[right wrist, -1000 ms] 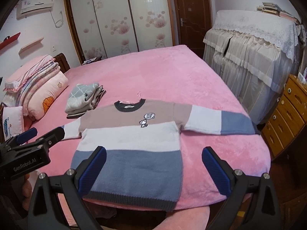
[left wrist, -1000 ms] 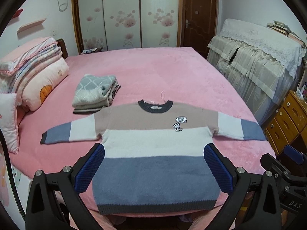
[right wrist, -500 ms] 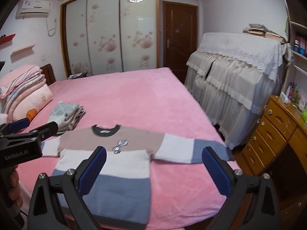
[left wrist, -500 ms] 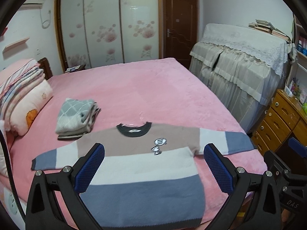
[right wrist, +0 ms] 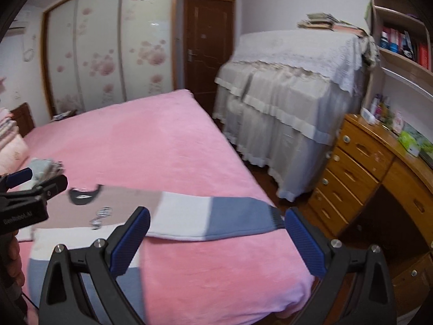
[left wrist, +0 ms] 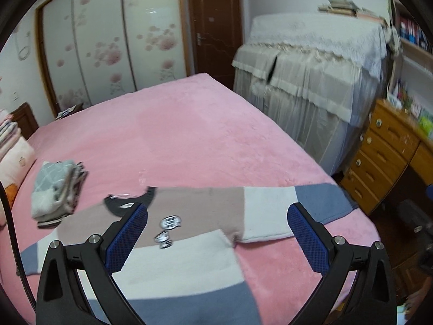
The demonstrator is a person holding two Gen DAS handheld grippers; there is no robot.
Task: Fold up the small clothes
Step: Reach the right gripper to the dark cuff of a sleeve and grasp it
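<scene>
A pink bed (left wrist: pixel 189 135) fills the room, with a lace-draped cabinet (right wrist: pixel 292 86) and a wooden chest of drawers (right wrist: pixel 357 168) to its right. A striped sweater (left wrist: pixel 189 257) lies flat at the bed's near edge, one sleeve (right wrist: pixel 216 216) stretched toward the right corner. A folded pile of clothes (left wrist: pixel 54 187) sits near the pillows. Both tongs hover above the sweater, spread wide and holding nothing: the left tongs (left wrist: pixel 216 238) over its chest, the right tongs (right wrist: pixel 216 241) over the sleeve.
</scene>
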